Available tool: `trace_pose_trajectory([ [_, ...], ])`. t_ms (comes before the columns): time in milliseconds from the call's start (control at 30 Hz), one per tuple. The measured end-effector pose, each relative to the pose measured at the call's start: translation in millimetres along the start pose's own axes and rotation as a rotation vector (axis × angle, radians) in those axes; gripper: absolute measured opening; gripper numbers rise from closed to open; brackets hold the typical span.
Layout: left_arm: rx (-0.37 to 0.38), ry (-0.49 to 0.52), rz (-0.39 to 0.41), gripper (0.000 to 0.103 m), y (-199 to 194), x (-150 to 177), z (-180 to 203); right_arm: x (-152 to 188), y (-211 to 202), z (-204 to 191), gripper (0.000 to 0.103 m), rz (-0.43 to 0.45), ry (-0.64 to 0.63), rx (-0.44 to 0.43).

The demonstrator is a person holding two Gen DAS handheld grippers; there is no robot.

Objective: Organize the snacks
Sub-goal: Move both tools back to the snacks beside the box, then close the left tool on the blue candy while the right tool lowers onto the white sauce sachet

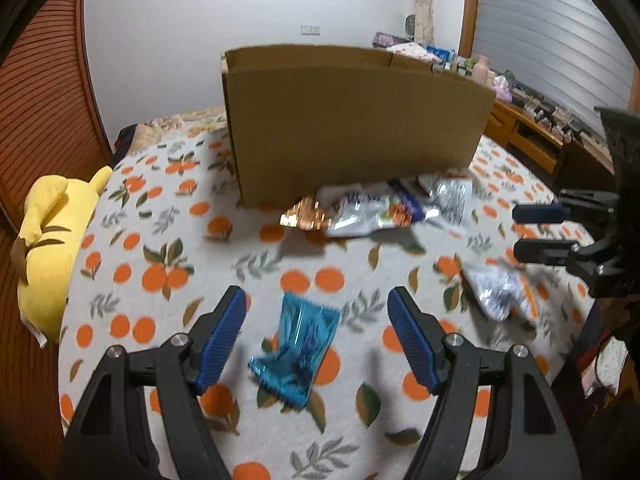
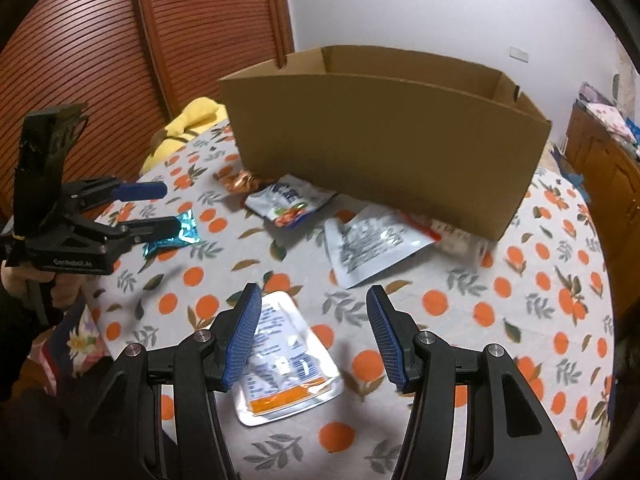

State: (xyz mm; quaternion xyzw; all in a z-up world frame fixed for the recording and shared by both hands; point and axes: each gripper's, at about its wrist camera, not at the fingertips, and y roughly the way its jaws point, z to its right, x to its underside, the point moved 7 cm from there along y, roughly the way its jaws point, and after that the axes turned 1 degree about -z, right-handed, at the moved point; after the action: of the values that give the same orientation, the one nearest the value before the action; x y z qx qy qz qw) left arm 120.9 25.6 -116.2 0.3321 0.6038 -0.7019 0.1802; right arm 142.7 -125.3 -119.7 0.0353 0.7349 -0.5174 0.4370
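Orange-and-leaf printed cloth (image 1: 168, 256) is covering the rounded surface I am working over; a plain cardboard box (image 1: 356, 120) is standing open-topped at its far side, and the snacks are lying loose on the cloth in front of it. I am holding my left gripper (image 1: 316, 336) wide open and empty above a teal foil packet (image 1: 296, 352), which is lying between the blue fingers (image 1: 222, 340) without touching them; I am holding my right gripper (image 2: 314, 336) just as wide and just as empty over a silver pouch with an orange band (image 2: 284, 364), its left edge partly hidden under my left-hand pad.

Closer to the box, a copper-coloured wrapper (image 2: 240, 180) is lying beside a white pouch with blue lettering (image 2: 290, 202); a larger silver pouch with printed text (image 2: 368, 246) is lying to the right of that, near the box's front wall, and a white-and-red packet (image 2: 460, 240) is sitting right at the box's near corner, though I cannot tell whether it is touching.

A yellow plush toy (image 1: 56, 248) is resting at the left edge of the cloth; slatted reddish-brown doors (image 2: 100, 60) are standing behind it, next to a white wall (image 1: 200, 40). Off to the right, a wooden counter (image 1: 536, 136) crowded with small bottles is running along under a pale shutter (image 1: 552, 32).
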Motion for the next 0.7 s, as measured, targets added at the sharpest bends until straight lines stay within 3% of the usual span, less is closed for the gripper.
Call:
trace_pose_trajectory([
  [200,-0.017,0.004,-0.039,0.074,10,17,-3,11,5,-10,0.057,-0.011,-0.019,0.002],
  [700,-0.023,0.028,-0.083,0.076,22,18,-7,28,15,-20,0.066,-0.053,-0.042,-0.026],
])
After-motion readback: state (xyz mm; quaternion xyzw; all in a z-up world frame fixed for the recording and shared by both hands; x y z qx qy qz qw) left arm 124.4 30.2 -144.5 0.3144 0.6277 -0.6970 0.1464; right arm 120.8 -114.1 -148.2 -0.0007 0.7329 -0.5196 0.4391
